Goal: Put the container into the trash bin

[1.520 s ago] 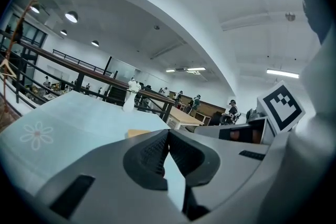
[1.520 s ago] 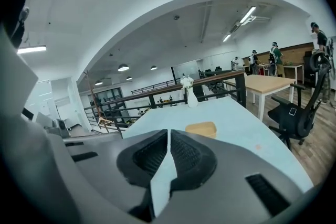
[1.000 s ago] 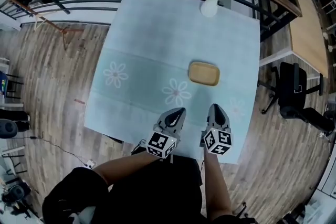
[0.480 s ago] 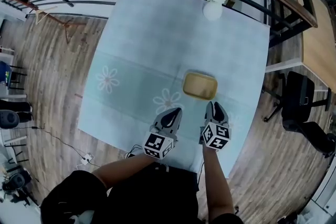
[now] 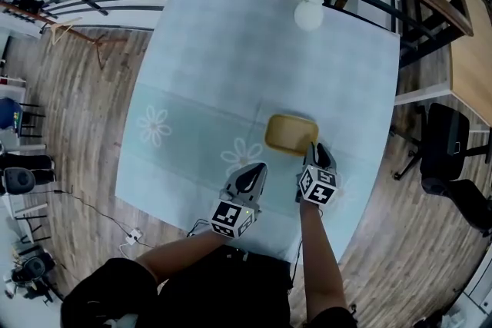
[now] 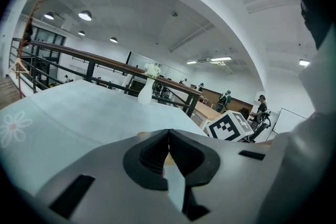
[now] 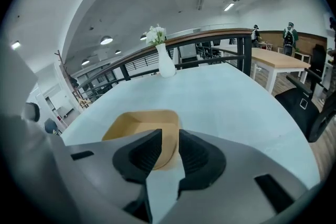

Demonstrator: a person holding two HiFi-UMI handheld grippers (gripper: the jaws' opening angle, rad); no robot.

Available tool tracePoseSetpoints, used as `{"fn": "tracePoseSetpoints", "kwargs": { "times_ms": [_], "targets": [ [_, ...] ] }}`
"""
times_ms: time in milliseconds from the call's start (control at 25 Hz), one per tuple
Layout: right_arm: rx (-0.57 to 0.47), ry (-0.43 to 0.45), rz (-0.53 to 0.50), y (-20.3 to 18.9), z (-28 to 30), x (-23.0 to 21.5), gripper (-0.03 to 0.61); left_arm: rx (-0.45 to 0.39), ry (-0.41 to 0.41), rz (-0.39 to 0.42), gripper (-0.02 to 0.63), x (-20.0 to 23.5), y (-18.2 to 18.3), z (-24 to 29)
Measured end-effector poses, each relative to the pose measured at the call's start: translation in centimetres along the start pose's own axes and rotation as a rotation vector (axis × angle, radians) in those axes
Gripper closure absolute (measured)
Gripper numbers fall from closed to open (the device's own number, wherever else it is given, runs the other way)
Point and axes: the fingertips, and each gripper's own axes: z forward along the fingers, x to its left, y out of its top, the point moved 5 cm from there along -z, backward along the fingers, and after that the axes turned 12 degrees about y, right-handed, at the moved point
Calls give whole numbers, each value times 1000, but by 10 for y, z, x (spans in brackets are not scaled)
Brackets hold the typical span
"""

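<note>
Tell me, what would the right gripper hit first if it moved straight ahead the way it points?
Most likely the tan container: its near rim sits just ahead of the right gripper, in line with the gap between its parted jaws.

No word, number, brand or sign can be read anywhere in these views. The only printed marks are black-and-white square markers, on the left cube [image 5: 232, 217] of the left hand-held gripper [image 5: 250, 173] and on the right cube [image 5: 318, 186] of the right hand-held gripper [image 5: 317, 151]. They are coded block patterns, not letters or digits. One such marker also shows large in the left gripper view, and it too carries no text. The counter [image 5: 231, 65] bears pale flower prints only, near its left side and near edge.
</note>
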Motion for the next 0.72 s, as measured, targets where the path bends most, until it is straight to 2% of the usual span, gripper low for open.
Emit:
{"fn": "tracePoseSetpoints", "kwargs": {
  "times_ms": [360,480,720],
  "targets": [
    [28,-18,124,-15,23,-17,493,-5,56,0,600,15,-2,-4],
    [33,-18,122,-14,26,-15,529,-3,71,5,600,23,-3,-9],
    [16,-28,115,-7,14,-15,536,-27,76,9,600,26,4,-20]
  ]
}}
